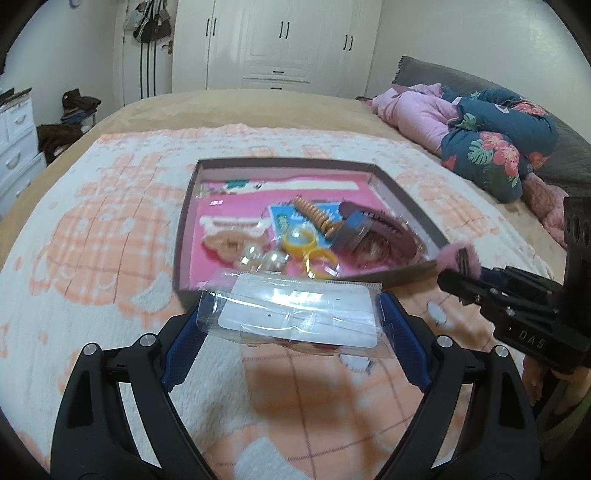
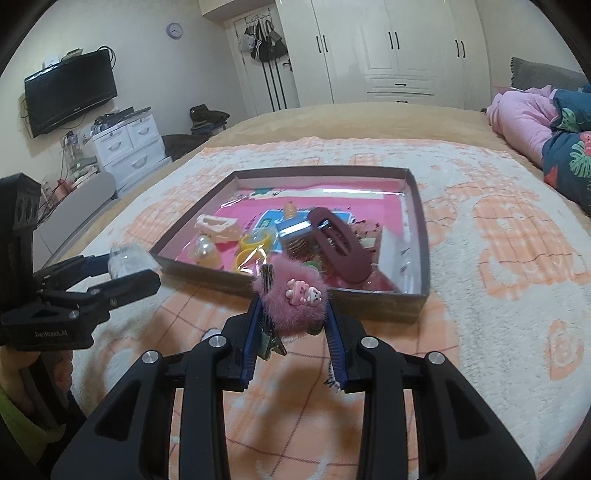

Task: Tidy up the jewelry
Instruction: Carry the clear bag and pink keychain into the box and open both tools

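Crosswise, the packet [image 1: 295, 317] spans the left tool [image 1: 291, 332].

your fuzzy pink hair clip [image 2: 291, 299] pinched in the right tongs [image 2: 293, 332], clear packet [image 1: 295, 314] flat across your left tongs [image 1: 291, 325], shallow box [image 2: 417, 299] holding a maroon clip [image 2: 340, 243] and yellow rings [image 2: 255, 240]

A lived-in home bedroom

We see a bed [image 2: 332, 122] spread with a peach-and-white blanket [image 2: 480, 229], rumpled pink and floral bedding [image 1: 480, 125] near the headboard, a tall white wardrobe [image 2: 399, 48], bags hung on a door [image 2: 264, 40], a wall-mounted television [image 2: 70, 94] above white drawers [image 2: 129, 146], and a round wall clock [image 2: 174, 30].
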